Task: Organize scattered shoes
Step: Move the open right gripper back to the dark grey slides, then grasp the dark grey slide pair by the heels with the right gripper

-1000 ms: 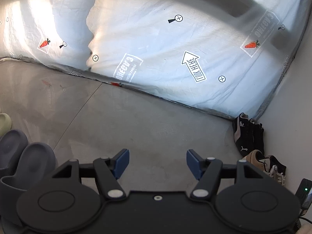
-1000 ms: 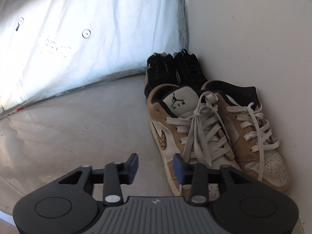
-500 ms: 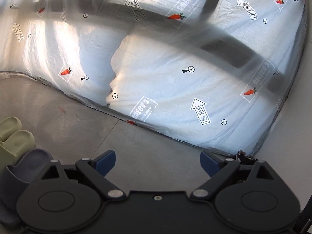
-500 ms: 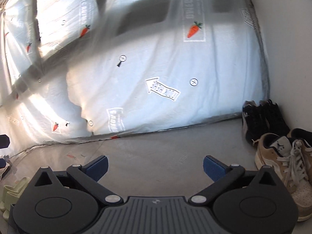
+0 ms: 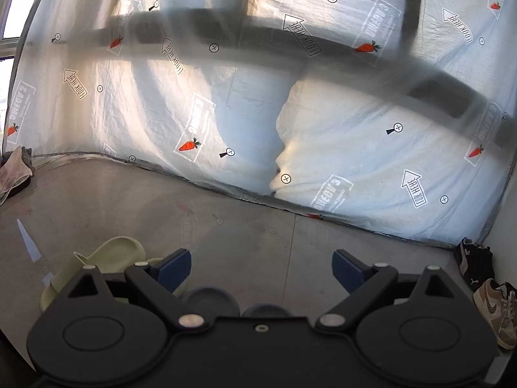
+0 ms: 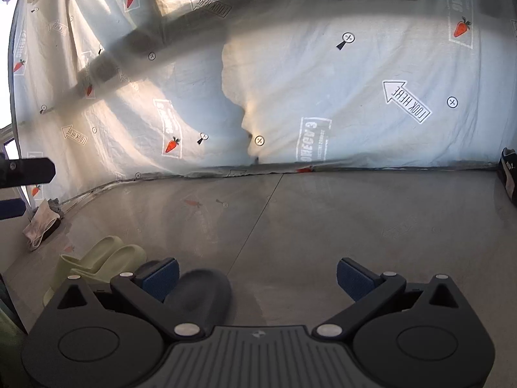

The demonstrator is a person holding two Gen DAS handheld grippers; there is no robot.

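My left gripper [image 5: 261,268] is open and holds nothing above the grey floor. Just under it show the toes of two dark grey slides [image 5: 210,300], and a pale green pair of slides [image 5: 110,258] lies to their left. A black pair of sneakers [image 5: 475,263] and a tan pair of sneakers [image 5: 496,310] stand against the wall at far right. My right gripper [image 6: 257,278] is also open and empty. One dark grey slide [image 6: 200,294] lies beside its left pad, with the green slides [image 6: 100,262] further left. A black sneaker [image 6: 509,174] peeks in at the right edge.
A printed translucent sheet [image 5: 323,129] hangs as a wall along the far side of the floor. A crumpled cloth [image 6: 42,226] lies by its foot at the left. A white wall [image 5: 507,258] bounds the right side. Bare floor [image 6: 355,220] stretches ahead of the right gripper.
Both views have swung left, away from the sneakers by the wall. Both grippers' jaws opened wide. The green and grey slides have come in under the grippers.
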